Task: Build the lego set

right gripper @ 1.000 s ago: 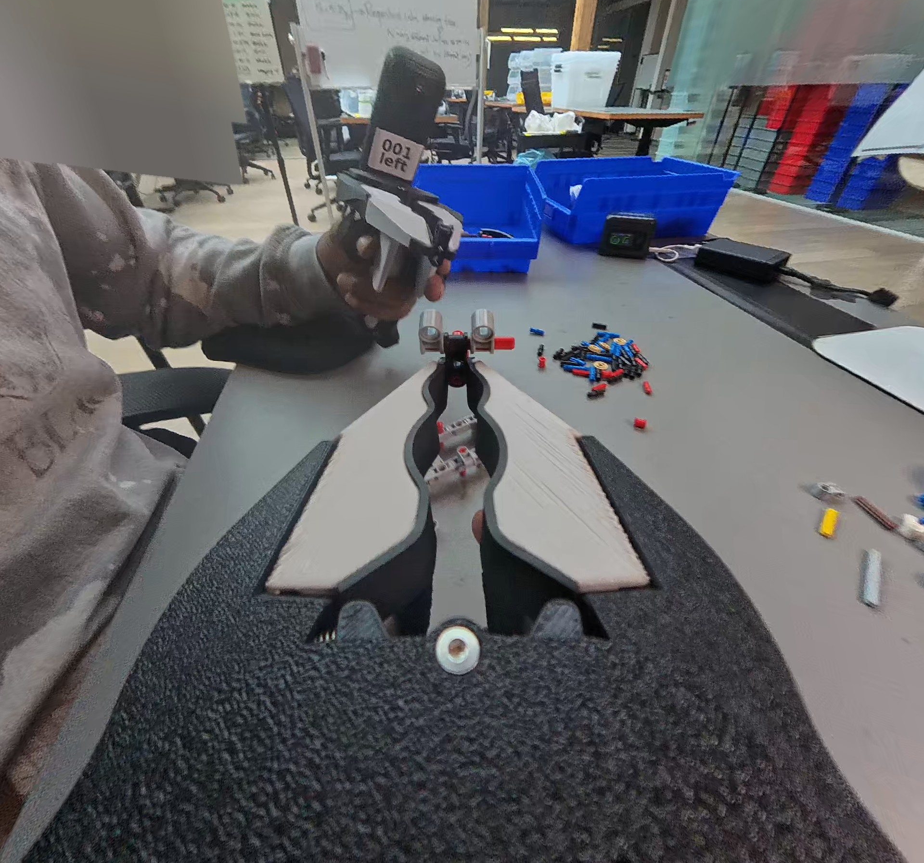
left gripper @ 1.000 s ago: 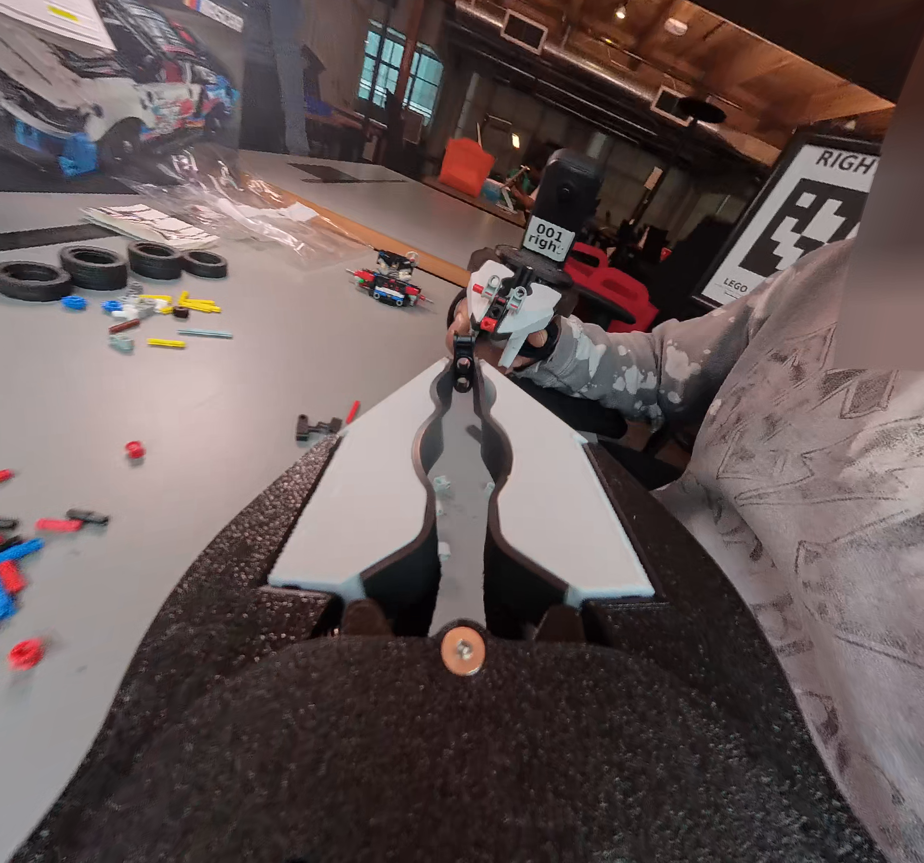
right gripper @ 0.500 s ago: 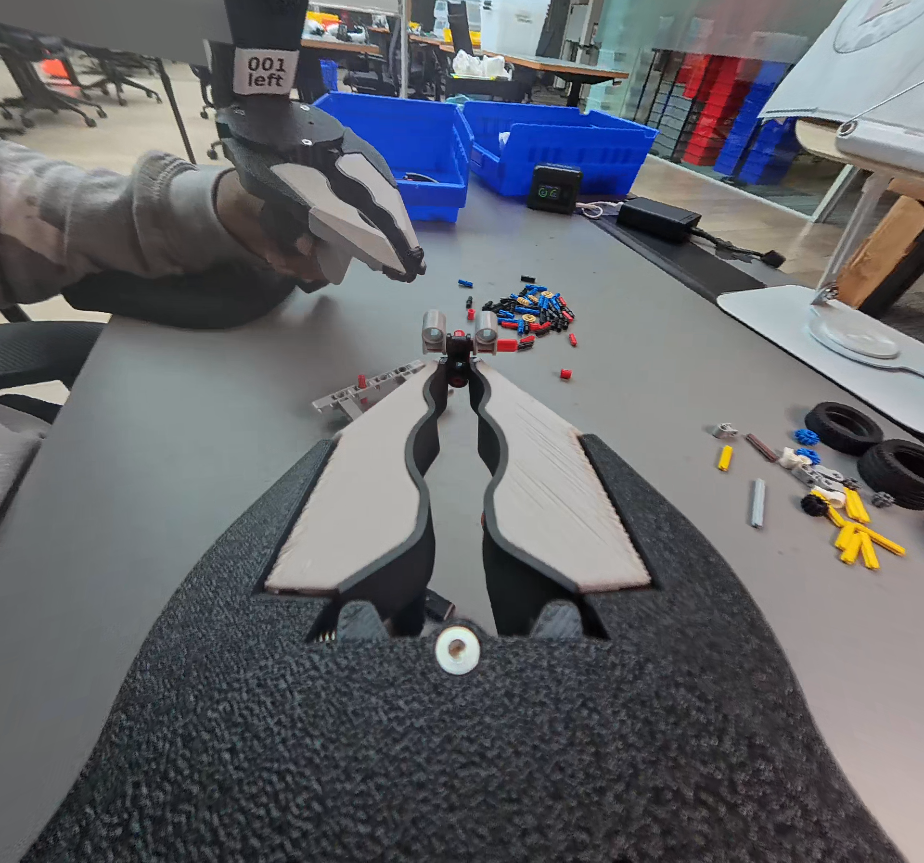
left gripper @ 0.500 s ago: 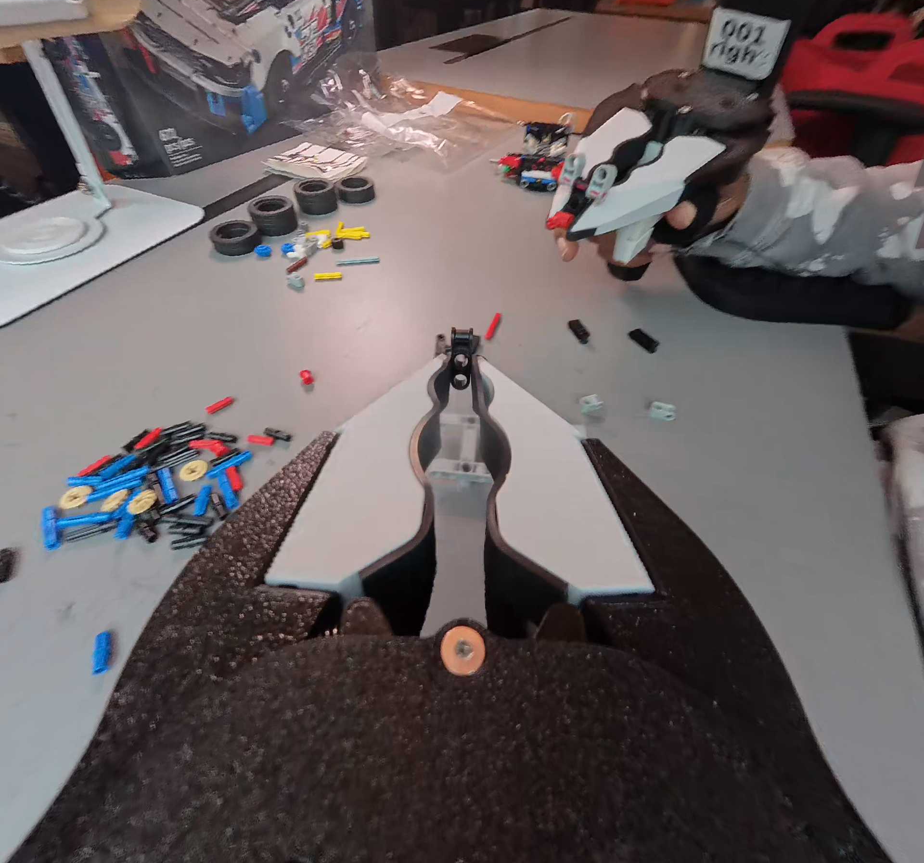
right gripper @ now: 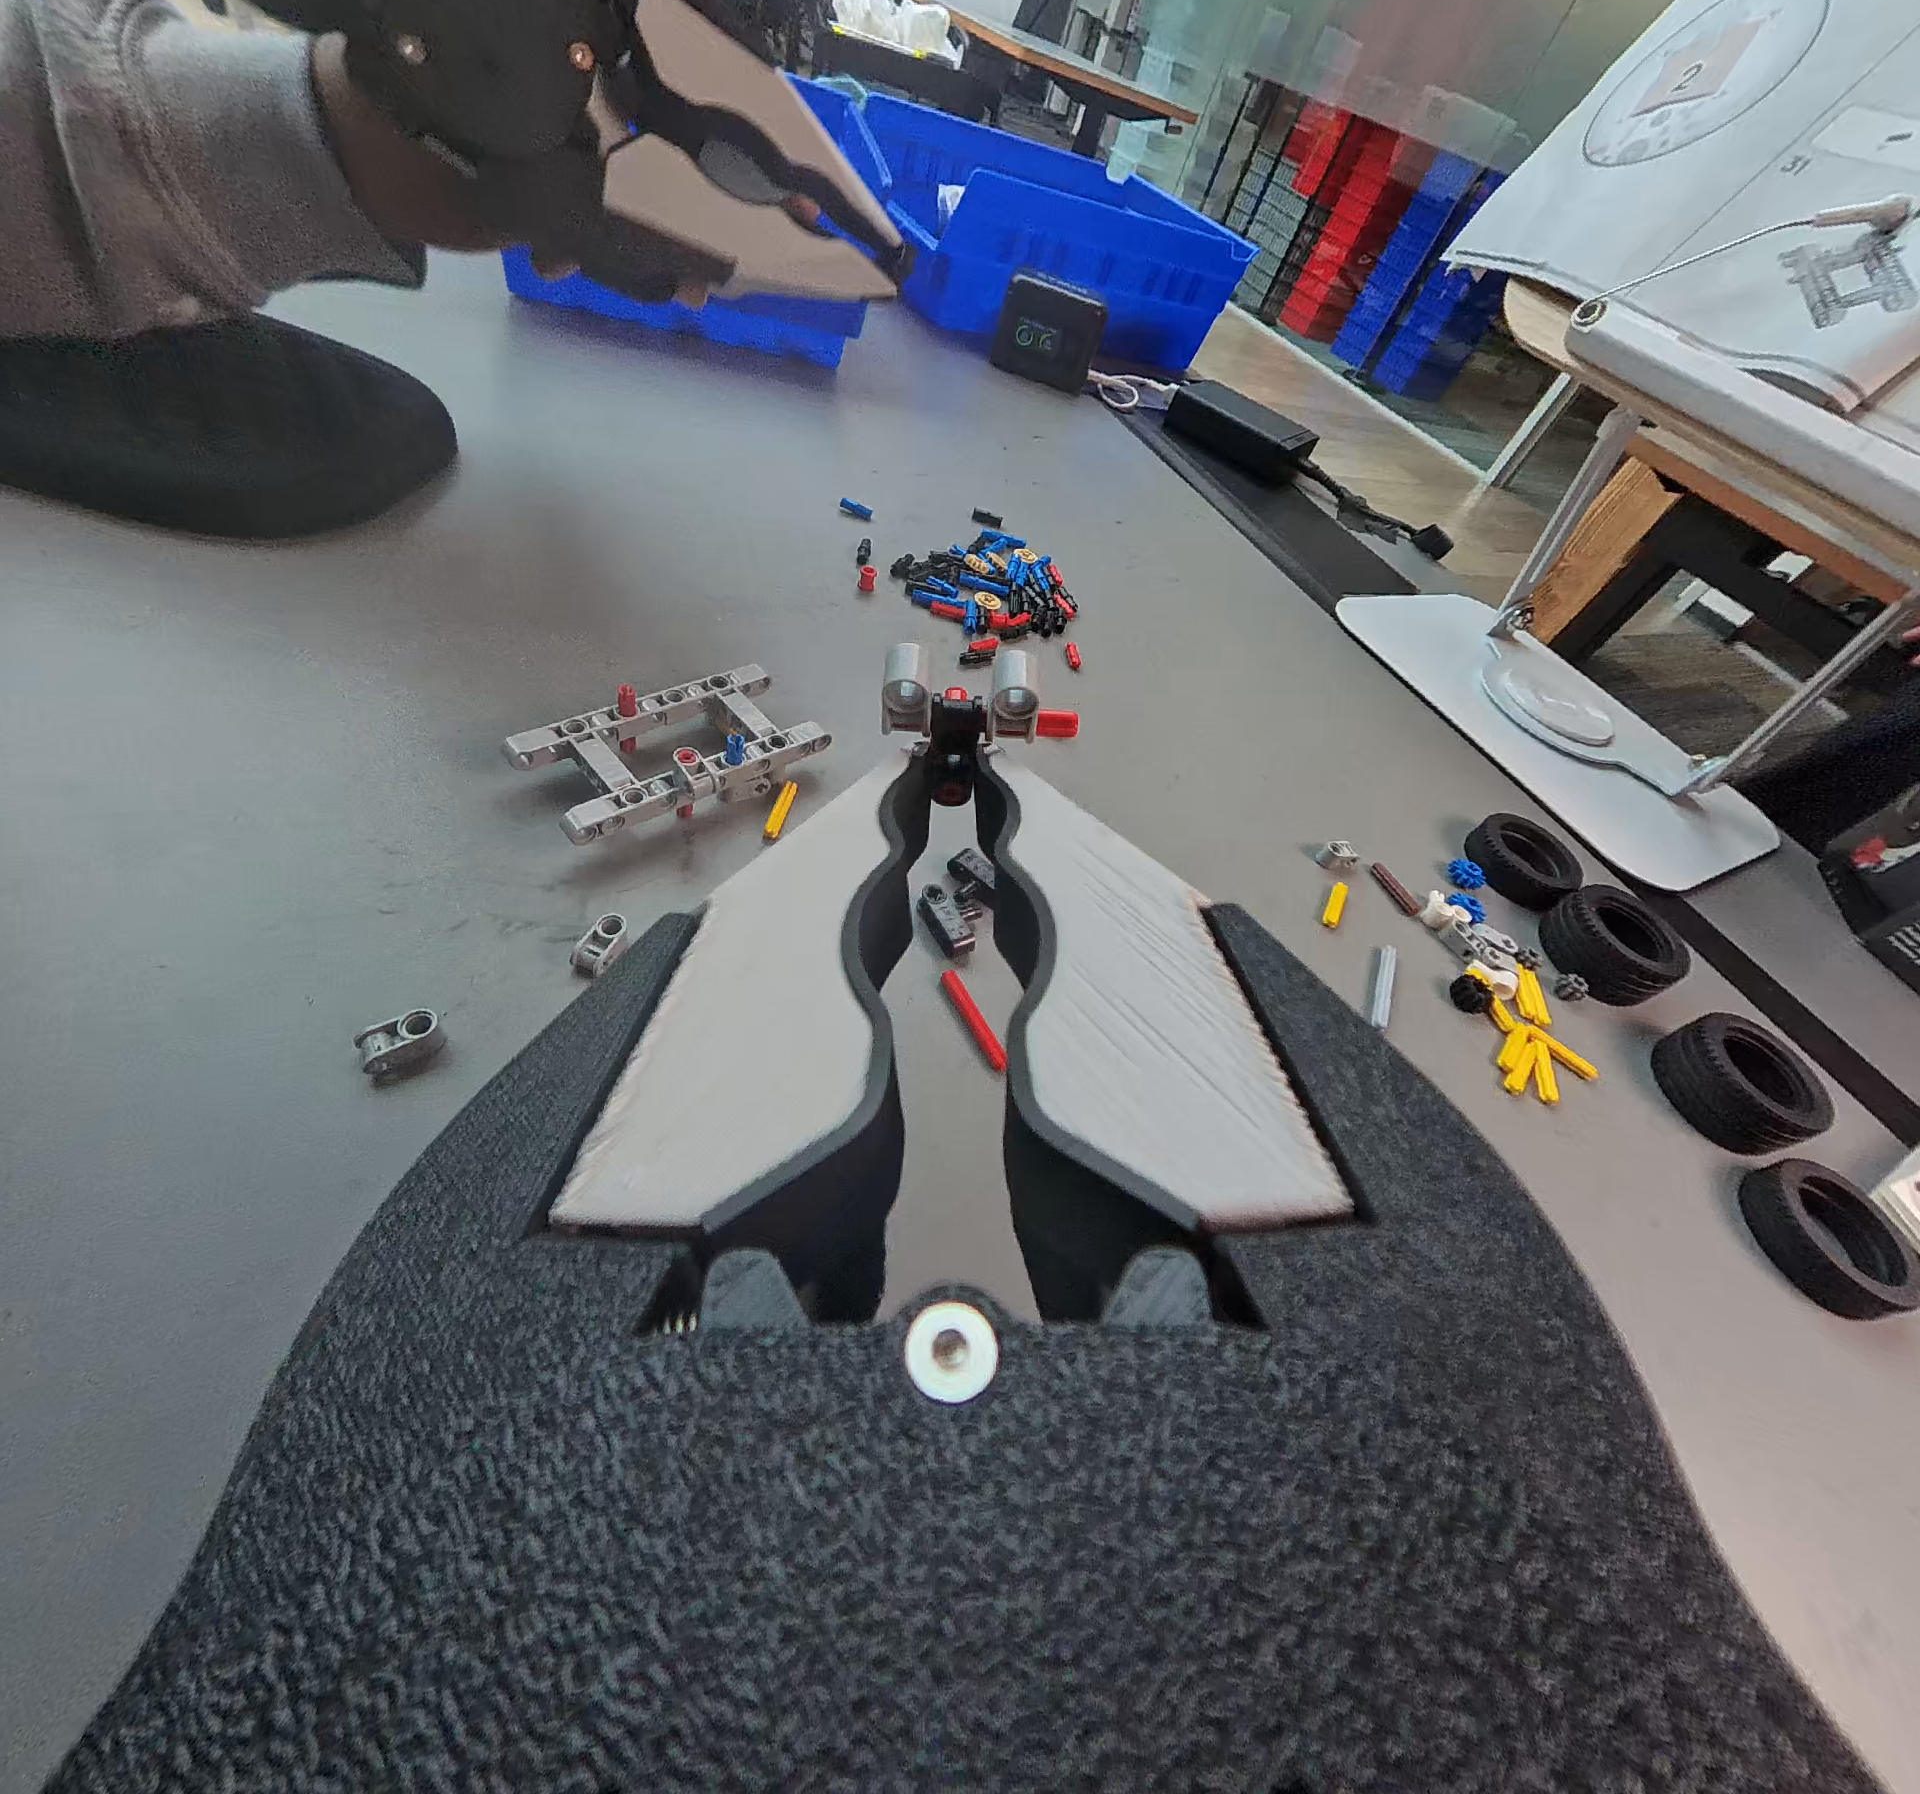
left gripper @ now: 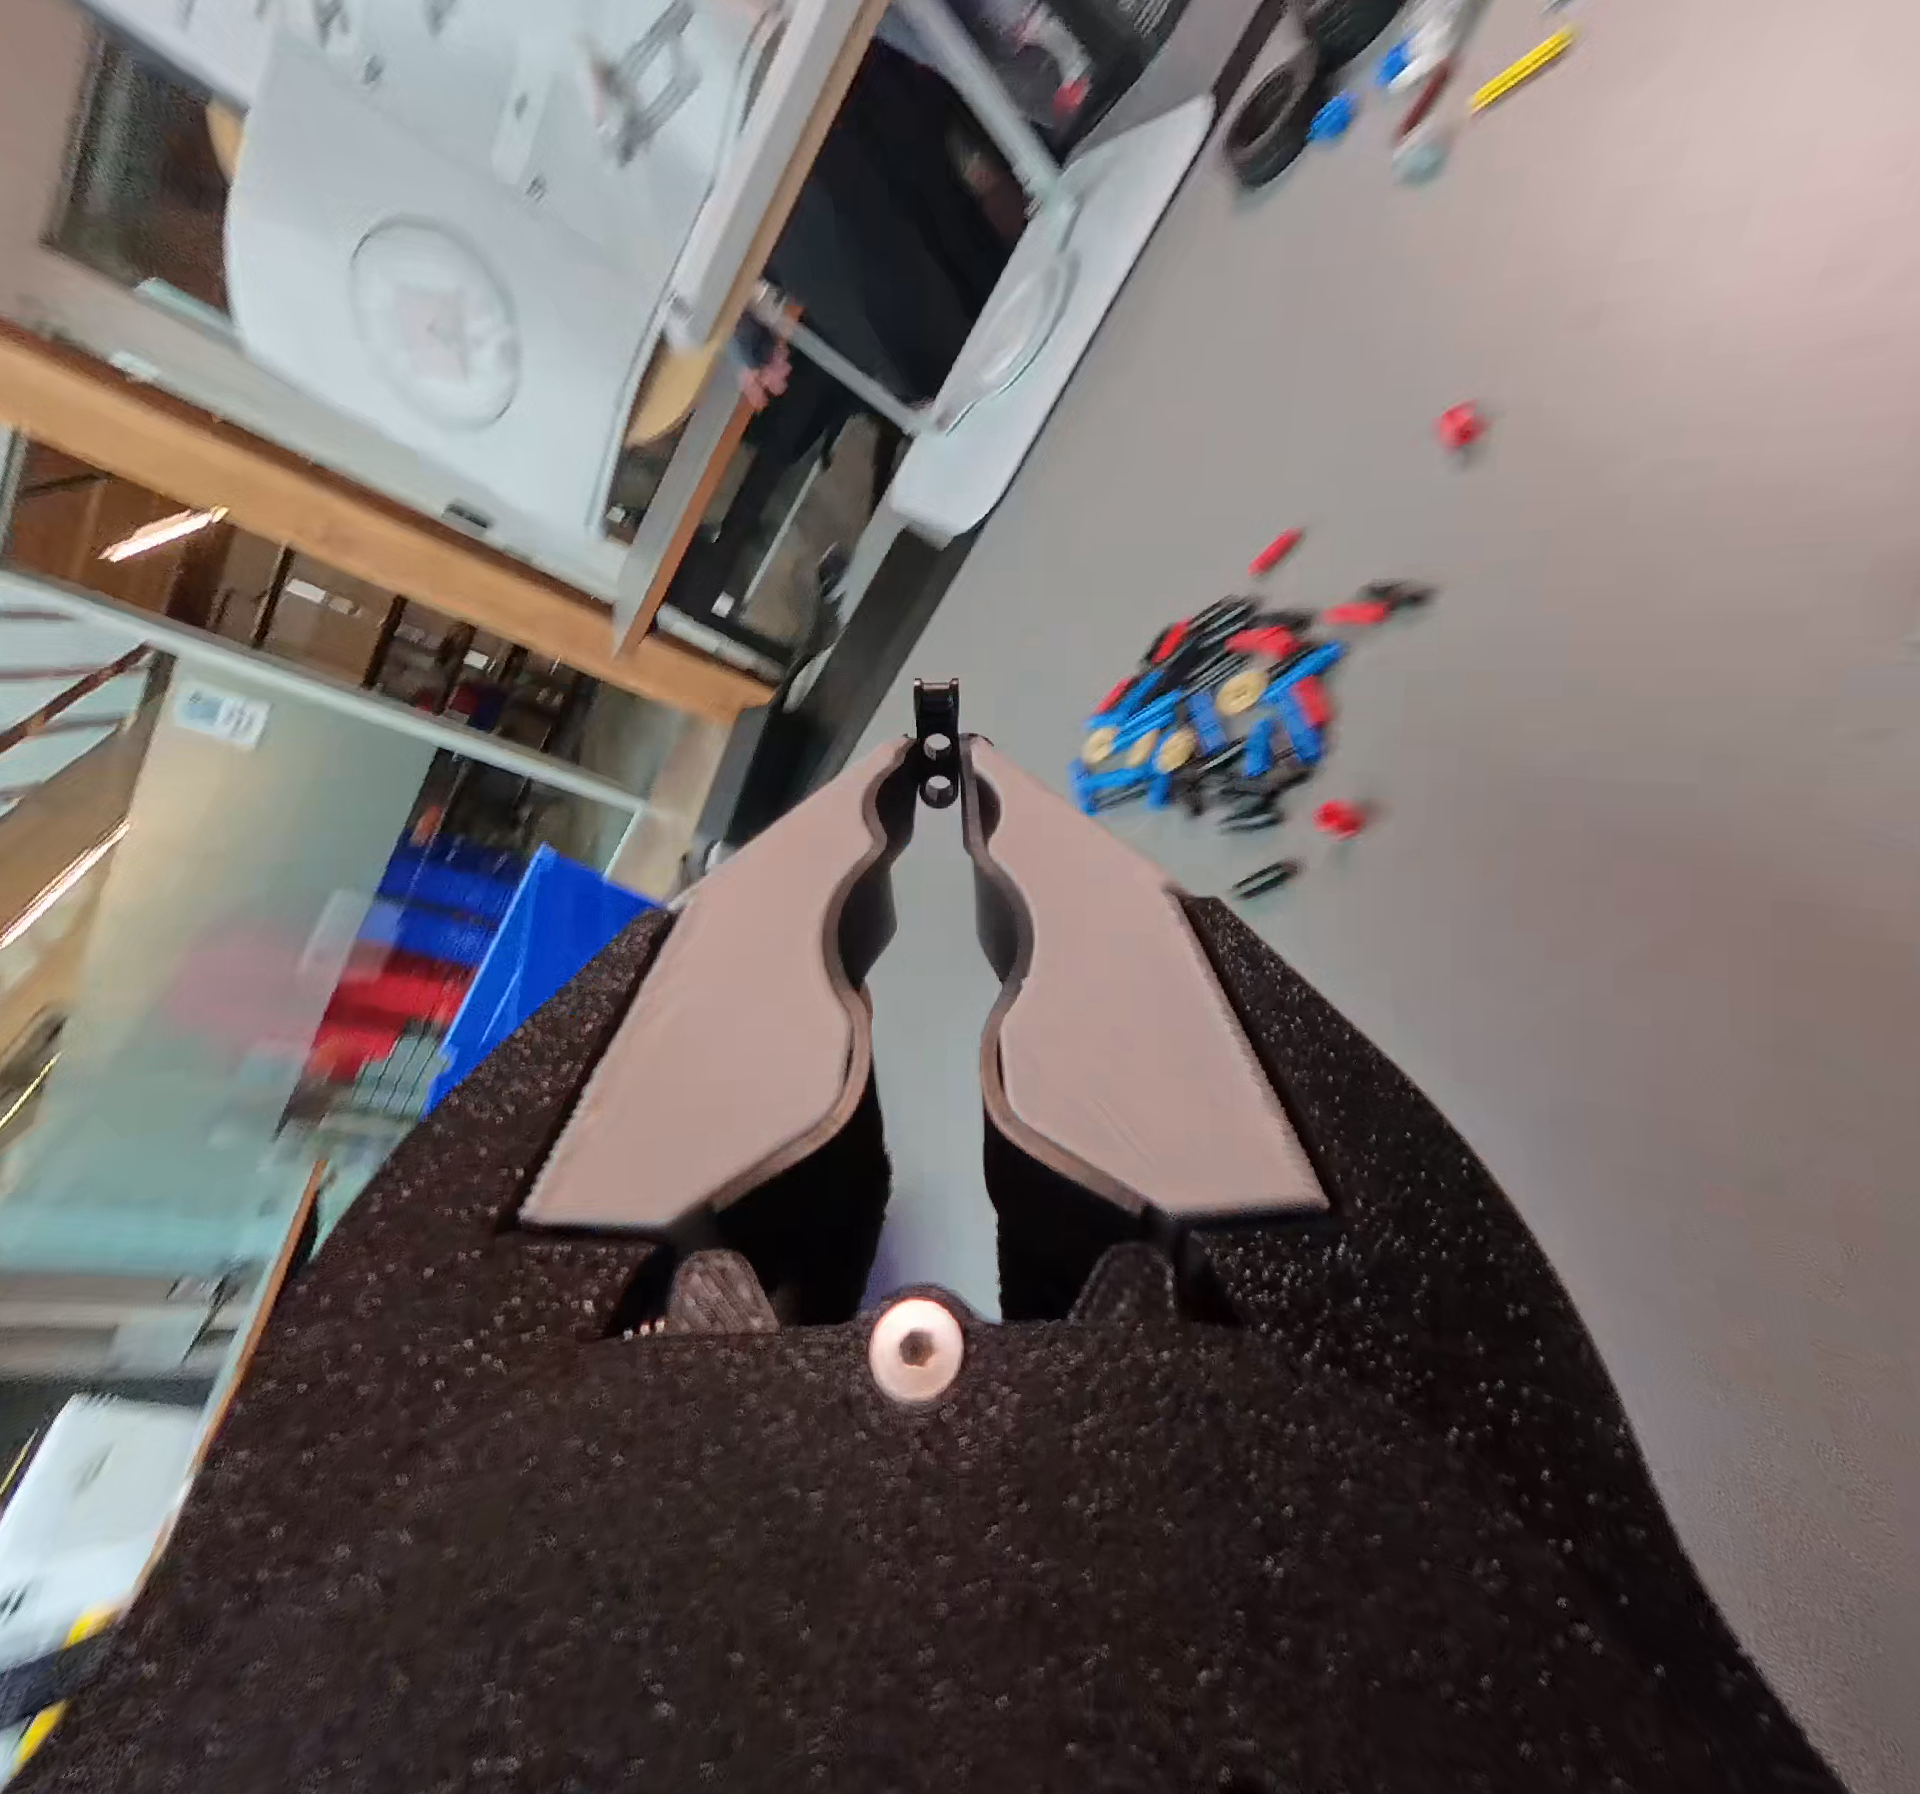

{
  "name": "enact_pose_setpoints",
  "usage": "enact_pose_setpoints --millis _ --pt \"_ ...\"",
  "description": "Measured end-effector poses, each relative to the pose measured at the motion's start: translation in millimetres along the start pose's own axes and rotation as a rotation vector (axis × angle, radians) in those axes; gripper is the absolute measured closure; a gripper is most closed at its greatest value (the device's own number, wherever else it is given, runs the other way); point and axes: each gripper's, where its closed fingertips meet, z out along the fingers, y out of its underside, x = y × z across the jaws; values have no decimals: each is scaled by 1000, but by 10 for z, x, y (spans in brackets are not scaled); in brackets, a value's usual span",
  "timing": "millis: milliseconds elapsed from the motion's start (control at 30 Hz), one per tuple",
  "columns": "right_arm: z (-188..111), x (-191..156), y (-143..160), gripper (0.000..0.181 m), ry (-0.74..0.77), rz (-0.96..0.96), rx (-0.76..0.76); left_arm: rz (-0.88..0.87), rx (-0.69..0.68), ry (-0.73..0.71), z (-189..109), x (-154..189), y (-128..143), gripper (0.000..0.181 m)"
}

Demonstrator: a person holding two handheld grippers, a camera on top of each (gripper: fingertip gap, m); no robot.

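My left gripper (left gripper: 940, 757) is shut on a small black connector piece (left gripper: 937, 742) with round holes. It is rolled sideways in the air above the table and also shows at the upper left of the right wrist view (right gripper: 894, 264). My right gripper (right gripper: 951, 757) is shut on a small assembly (right gripper: 961, 705) of a black-and-red connector with two grey sleeves and a red pin, held above the table. A grey beam frame (right gripper: 665, 752) with red and blue pins lies on the table to its left.
A pile of blue, black and red pins (right gripper: 987, 586) lies ahead, also in the left wrist view (left gripper: 1226, 716). Several black tyres (right gripper: 1735, 1079) and yellow axles (right gripper: 1527, 1048) lie right. Blue bins (right gripper: 1049, 253), a black box (right gripper: 1044, 331) and an instruction-book stand (right gripper: 1558, 716) sit behind. The left gripper's tips are roughly 25 cm from the right gripper's.
My left gripper has swung away to the left and rolled sideways, still holding the black connector. My right gripper has tipped down and drawn back; the grey frame now lies in full view.
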Motion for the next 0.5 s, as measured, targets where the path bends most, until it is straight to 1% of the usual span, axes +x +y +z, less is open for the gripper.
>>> enact_pose_setpoints --millis 33,133,167,200,233,300,367,467,500 --pt "-7 -5 8 174 -8 10 -9 -20 -93 -31 27 -246 221 174" --pt "-20 -22 0 174 -29 30 -5 -140 -368 -77 5 -949 953 174" --pt "-24 -32 -5 174 -38 37 -4 -182 -472 -72 -29 -1124 1226 174" --pt "-29 -49 -23 174 -50 46 7 -218 -545 -75 -60 -1282 1456 174" --pt "-36 -40 -52 174 -46 61 26 -257 -611 -53 -89 -1371 1668 174" --pt "-53 -8 -89 174 -38 94 51 -330 -751 33 -161 -1390 2041 174" --pt "-65 35 -97 174 -30 125 60 -344 -844 91 -216 -1363 2282 174" --pt "-70 81 -77 174 -20 144 61 -369 -895 174 -216 -1231 2440 174" --pt "-66 85 -68 174 -19 147 60 -369 -914 184 -219 -1203 2482 171"
